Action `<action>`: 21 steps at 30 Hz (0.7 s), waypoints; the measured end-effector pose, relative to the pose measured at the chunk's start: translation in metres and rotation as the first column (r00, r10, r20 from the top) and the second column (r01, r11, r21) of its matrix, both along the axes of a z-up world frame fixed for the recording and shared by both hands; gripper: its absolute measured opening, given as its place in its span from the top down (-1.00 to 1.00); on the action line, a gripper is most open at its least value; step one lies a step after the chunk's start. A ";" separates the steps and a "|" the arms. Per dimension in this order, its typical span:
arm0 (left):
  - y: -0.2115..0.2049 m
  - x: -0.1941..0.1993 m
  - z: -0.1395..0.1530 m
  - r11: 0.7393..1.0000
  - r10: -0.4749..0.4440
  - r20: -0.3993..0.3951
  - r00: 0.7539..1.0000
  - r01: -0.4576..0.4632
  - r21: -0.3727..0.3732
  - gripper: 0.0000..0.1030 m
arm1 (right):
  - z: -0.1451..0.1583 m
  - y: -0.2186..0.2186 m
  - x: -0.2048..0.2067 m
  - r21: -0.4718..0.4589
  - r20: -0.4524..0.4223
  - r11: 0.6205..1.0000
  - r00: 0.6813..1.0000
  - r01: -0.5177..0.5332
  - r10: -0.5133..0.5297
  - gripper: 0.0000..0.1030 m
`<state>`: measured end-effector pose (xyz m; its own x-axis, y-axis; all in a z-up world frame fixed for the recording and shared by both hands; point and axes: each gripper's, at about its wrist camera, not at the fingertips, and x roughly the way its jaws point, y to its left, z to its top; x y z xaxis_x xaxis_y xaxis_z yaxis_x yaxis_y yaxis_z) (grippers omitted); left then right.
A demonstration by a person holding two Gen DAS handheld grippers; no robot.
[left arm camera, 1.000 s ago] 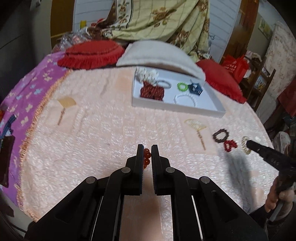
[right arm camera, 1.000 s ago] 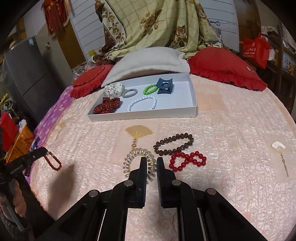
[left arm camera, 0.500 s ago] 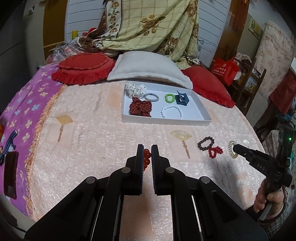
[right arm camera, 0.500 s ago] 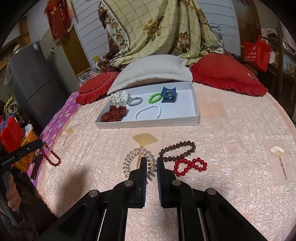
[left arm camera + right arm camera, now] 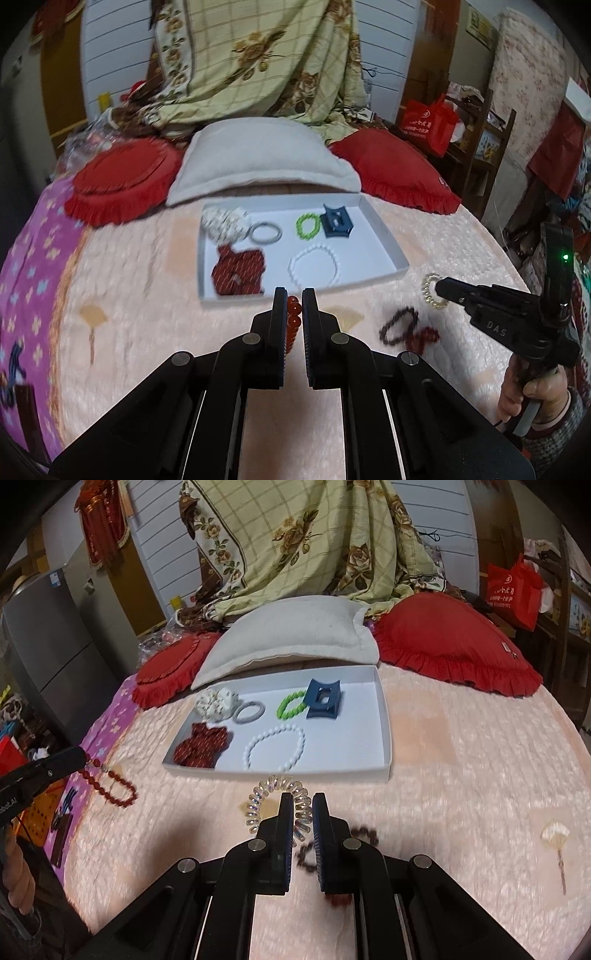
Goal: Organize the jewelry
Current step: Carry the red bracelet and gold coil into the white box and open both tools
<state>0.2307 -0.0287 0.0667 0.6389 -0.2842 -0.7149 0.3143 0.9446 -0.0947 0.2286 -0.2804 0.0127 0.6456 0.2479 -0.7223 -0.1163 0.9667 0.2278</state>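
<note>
A: Left gripper (image 5: 294, 306)?
B: Fingers nearly closed, pinching a red bead bracelet (image 5: 109, 783). From its own camera only a few beads show between the fingers; in the right wrist view the loop hangs clear above the bedspread (image 5: 461, 775) near the left edge.

A: Right gripper (image 5: 303, 805)?
B: Narrow gap, clamped on a clear spiral hair tie (image 5: 275, 801). Half the coil is hidden behind the fingers. It sits just short of the near wall of the white tray (image 5: 384, 716).

A: Tray contents?
B: White bead bracelet (image 5: 275, 747) near the front wall, dark red scrunchie (image 5: 201, 744) at the front left corner, white scrunchie (image 5: 216, 703) at the back left, grey ring (image 5: 250, 712), green bead bracelet (image 5: 290, 705), blue claw clip (image 5: 323, 699) toward the back.

A: Loose on the bed?
B: Brown bead bracelet (image 5: 399, 325) and a red one (image 5: 424, 336) touching it, both blurred; in the right wrist view mostly covered by the gripper. Can't tell bead detail.
</note>
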 end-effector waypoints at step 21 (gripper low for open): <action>-0.087 0.141 -0.083 0.991 -0.100 -0.247 0.964 0.076 -0.106 0.88 | -0.061 -0.025 0.111 -0.050 -0.117 0.998 0.992 0.047 -0.053 0.82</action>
<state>0.3720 -0.1161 -0.0160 0.4115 -0.4054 -0.8162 0.3508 0.8971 -0.2687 0.3398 -0.3056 -0.0488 0.5656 0.1813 -0.8045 -0.0425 0.9806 0.1911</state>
